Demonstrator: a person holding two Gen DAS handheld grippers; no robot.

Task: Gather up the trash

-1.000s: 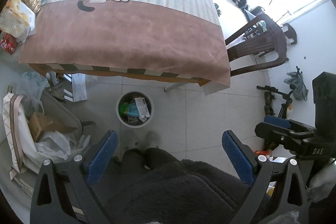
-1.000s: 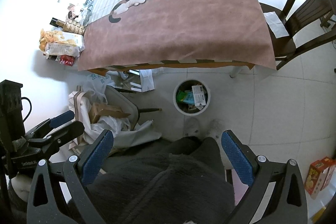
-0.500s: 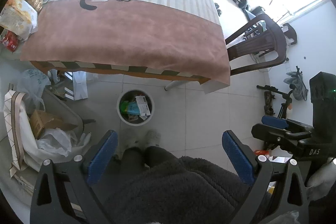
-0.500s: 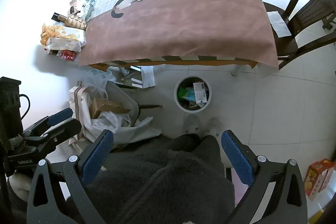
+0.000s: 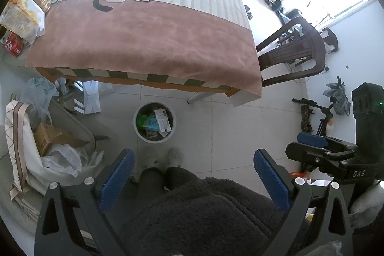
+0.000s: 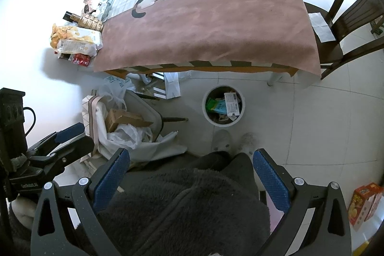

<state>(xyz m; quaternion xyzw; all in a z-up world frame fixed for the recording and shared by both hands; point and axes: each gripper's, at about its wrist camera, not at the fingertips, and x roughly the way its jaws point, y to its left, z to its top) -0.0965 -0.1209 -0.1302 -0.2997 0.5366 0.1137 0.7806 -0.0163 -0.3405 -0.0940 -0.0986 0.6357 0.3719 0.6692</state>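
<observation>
The round trash bin [image 5: 154, 121] stands upright, mouth up, its wrappers hard to identify. Left gripper [image 5: 194, 180] and right gripper [image 6: 190, 178] gape wide, empty.

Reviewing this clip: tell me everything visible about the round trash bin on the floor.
The trash bin is a round, white-walled, open-topped container, apparently plastic, standing upright on the pale tiled floor, just in front of the table's near edge and ahead of the person's slippers. It has no lid and looks fairly full: green and blue wrappers, a white printed carton lying on top, and darker scraps beneath. Nothing outside touches it; both tools are open and well clear of it.
</observation>
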